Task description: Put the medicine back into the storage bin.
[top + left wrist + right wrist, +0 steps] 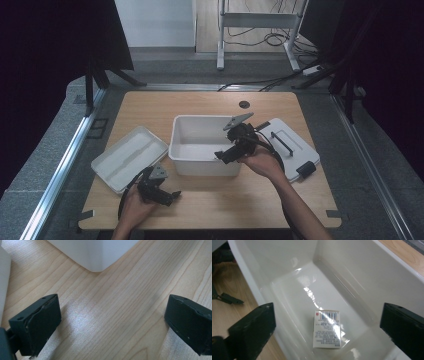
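A white plastic bin stands in the middle of the wooden table. Inside it, a small white carton with a barcode and fine print lies flat on the bin's floor. My right gripper hangs over the bin's front right corner, tilted down into it. Its jaws stand wide open above the carton with nothing between them. My left gripper rests low over the table's front left, in front of the bin. It is open over bare wood, facing the bin's rounded corner.
A shallow white tray lies to the left of the bin. To the right lies a flat white lid with a dark handle and a black clip at its near corner. A round cable hole sits at the table's back edge.
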`<state>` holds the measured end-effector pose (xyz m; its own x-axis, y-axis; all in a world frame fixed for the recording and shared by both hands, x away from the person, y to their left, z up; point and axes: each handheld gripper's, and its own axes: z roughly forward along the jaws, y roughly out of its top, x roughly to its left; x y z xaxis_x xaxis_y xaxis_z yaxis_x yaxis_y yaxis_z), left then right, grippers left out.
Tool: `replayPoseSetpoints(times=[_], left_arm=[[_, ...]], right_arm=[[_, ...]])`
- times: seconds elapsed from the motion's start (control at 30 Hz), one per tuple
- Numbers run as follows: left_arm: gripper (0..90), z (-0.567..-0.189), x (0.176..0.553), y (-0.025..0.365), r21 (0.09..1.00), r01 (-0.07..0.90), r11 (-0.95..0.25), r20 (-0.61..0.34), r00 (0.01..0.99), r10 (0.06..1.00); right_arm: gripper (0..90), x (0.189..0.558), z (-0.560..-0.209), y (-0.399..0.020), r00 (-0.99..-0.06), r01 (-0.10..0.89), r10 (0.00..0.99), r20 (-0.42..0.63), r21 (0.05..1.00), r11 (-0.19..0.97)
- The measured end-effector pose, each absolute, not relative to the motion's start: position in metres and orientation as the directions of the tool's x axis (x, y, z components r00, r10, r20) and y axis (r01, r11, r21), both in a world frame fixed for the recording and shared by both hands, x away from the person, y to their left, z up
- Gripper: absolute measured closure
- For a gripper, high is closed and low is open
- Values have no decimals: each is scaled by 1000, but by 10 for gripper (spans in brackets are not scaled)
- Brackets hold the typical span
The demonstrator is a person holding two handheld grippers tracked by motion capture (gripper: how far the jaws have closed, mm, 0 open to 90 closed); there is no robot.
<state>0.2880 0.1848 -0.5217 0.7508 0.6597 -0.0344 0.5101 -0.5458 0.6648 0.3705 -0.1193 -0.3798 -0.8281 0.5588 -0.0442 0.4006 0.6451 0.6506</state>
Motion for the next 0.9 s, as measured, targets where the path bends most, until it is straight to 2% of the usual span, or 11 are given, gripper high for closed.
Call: replayPoseSetpoints(times=[0.53, 0.9], left_arm=[[0, -522, 288, 185, 661, 518, -542, -34, 743, 668], [0, -522, 288, 185, 661, 518, -543, -33, 743, 669]], right_arm=[[0, 339, -387, -158, -821, 380, 568, -51, 694, 611], [0, 318, -420, -180, -807, 389, 589, -47, 708, 589]])
